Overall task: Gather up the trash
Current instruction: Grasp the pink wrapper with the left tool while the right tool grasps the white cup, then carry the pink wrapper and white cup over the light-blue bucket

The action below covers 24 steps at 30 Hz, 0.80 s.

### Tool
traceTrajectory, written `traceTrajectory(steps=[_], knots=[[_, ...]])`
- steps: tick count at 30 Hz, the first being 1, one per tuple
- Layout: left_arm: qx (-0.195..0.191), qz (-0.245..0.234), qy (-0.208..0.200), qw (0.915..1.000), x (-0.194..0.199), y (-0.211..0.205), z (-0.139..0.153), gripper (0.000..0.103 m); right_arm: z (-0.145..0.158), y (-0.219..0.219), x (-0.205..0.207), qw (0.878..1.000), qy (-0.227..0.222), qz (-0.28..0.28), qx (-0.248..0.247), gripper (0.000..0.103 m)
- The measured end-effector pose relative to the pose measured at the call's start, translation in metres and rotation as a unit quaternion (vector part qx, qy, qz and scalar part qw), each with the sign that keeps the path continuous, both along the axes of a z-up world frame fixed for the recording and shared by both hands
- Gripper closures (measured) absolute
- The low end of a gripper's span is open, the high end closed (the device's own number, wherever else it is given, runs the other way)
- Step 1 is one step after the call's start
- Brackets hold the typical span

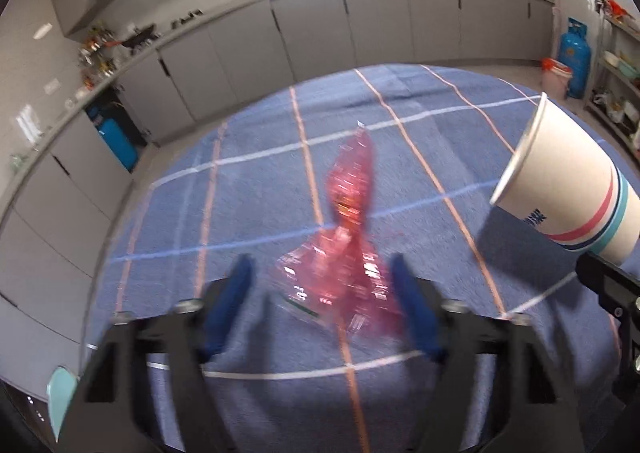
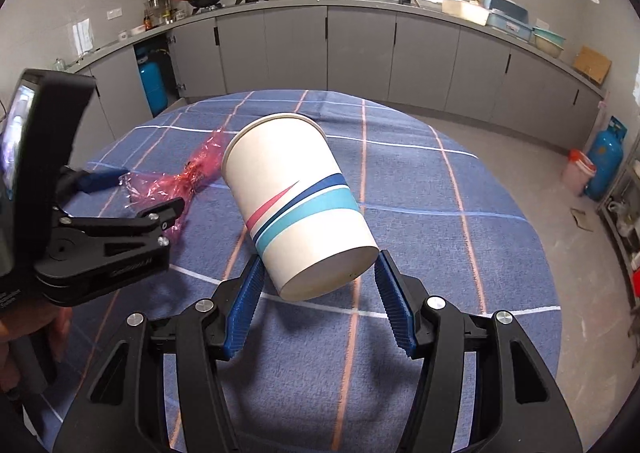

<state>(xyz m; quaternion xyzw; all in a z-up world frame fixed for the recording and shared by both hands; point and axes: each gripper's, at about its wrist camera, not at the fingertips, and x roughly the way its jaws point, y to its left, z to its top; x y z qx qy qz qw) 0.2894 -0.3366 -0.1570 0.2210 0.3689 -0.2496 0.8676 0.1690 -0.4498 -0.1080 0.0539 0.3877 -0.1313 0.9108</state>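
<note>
The right gripper [image 2: 318, 289] is clamping the base of a paper cup [image 2: 294, 197], tipping it off the blue plaid tablecloth [image 2: 460, 237]. It's light and crushable, so the stiffer bottom rim looks the safest hold; whether it's empty I can't tell. The left gripper [image 1: 322, 293] is straddling the pink wrapper [image 1: 344, 245], jaws apart, not visibly pinching. That film looks flimsy and slippery.
</note>
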Motion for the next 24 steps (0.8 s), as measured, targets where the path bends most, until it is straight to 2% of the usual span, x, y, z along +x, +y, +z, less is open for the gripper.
traceTrajectory(steps=[3,7,11,18,24], knots=[[-0.005,-0.009,0.014,0.9999,-0.002,0.002,-0.003,0.075,0.000,0.000,-0.004,1.000,-0.002,-0.005,0.004,0.046],[-0.013,-0.008,0.013,0.9998,-0.007,0.014,0.004,0.085,0.003,0.004,-0.009,1.000,-0.006,-0.009,0.006,0.046],[-0.021,0.002,0.005,0.9998,-0.014,0.035,0.014,0.086,0.005,0.010,-0.012,1.000,-0.008,-0.006,0.008,0.046],[-0.015,0.026,-0.036,0.9989,-0.045,0.087,0.030,0.086,0.011,0.037,-0.023,1.000,-0.014,0.006,0.009,0.046],[-0.023,0.051,-0.048,0.9973,-0.065,0.128,0.041,0.086,0.017,0.066,-0.028,1.000,-0.018,0.023,0.007,0.046]])
